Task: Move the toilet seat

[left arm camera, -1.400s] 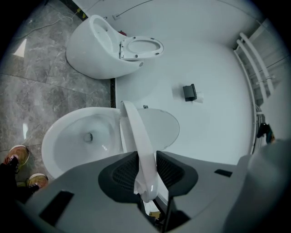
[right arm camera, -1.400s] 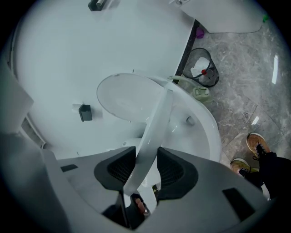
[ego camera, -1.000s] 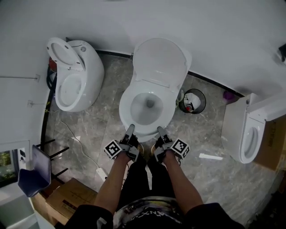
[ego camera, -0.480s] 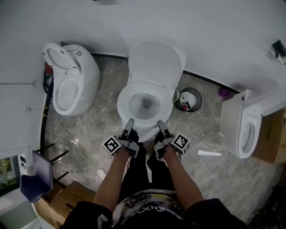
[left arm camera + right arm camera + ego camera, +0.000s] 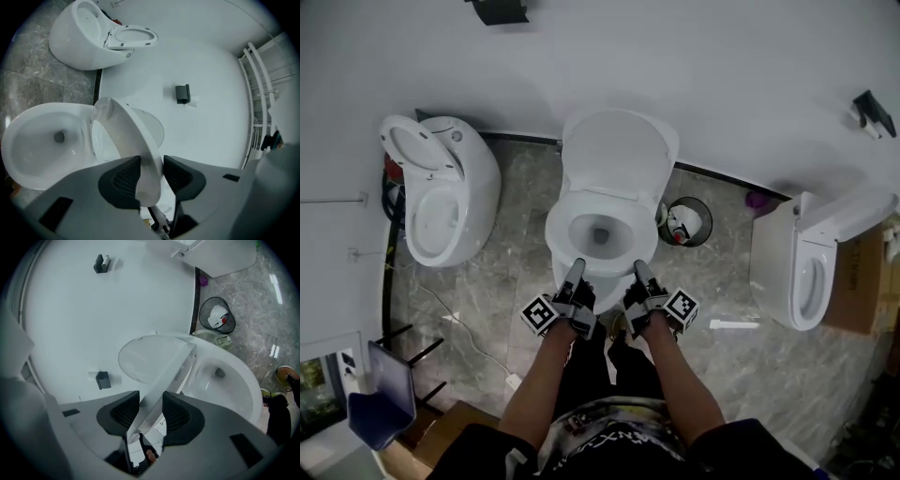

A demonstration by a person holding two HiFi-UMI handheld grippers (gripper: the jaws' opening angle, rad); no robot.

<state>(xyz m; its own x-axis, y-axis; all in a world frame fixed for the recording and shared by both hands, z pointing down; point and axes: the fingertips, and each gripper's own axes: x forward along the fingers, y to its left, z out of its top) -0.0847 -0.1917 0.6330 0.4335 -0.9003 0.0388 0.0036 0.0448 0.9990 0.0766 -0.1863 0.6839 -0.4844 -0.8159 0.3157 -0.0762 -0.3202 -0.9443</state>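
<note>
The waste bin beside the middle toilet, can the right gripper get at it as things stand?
Probably not yet. The right gripper is shut on the raised toilet seat and would have to let go first. Otherwise the waste bin sits close by on the floor, nothing between.

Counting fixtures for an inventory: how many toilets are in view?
3: the left toilet by the wall, the middle toilet straight ahead, the right toilet. More may lie outside the frame.
</note>
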